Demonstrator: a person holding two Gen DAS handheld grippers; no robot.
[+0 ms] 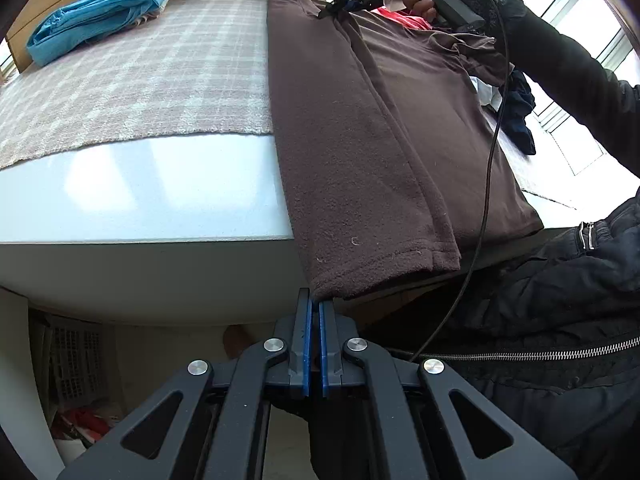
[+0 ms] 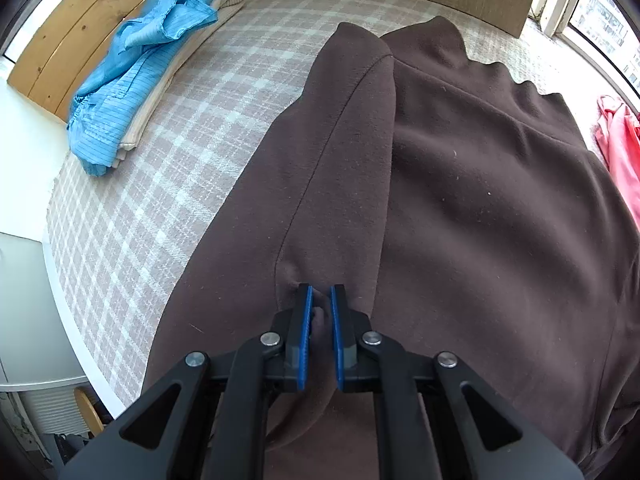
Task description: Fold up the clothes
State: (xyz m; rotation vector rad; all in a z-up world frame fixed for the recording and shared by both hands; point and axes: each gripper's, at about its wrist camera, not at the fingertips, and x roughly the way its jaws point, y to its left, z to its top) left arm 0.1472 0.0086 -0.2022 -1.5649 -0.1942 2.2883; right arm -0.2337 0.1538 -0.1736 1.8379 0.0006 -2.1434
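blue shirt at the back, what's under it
Under the blue shirt lies a folded cream garment, its edges showing along one side. Both rest on the plaid cloth. Whether anything more lies in that stack is hidden.

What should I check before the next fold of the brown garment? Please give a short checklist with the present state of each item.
1. Left gripper grips the hem corner of the brown garment: ok, the jaws are closed on the corner hanging over the table edge.
2. Right gripper grips the cloth: ok, a pinch of fabric sits between its pads at the far end.
3. Side panel already folded inward: ok, it lies along the left side.
4. Landing area free: ok, the blue clothes lie well apart on the plaid mat.
5. Black cable clear of the fold: not ok, it crosses the garment.
6. Right sleeve tidy: cannot tell.
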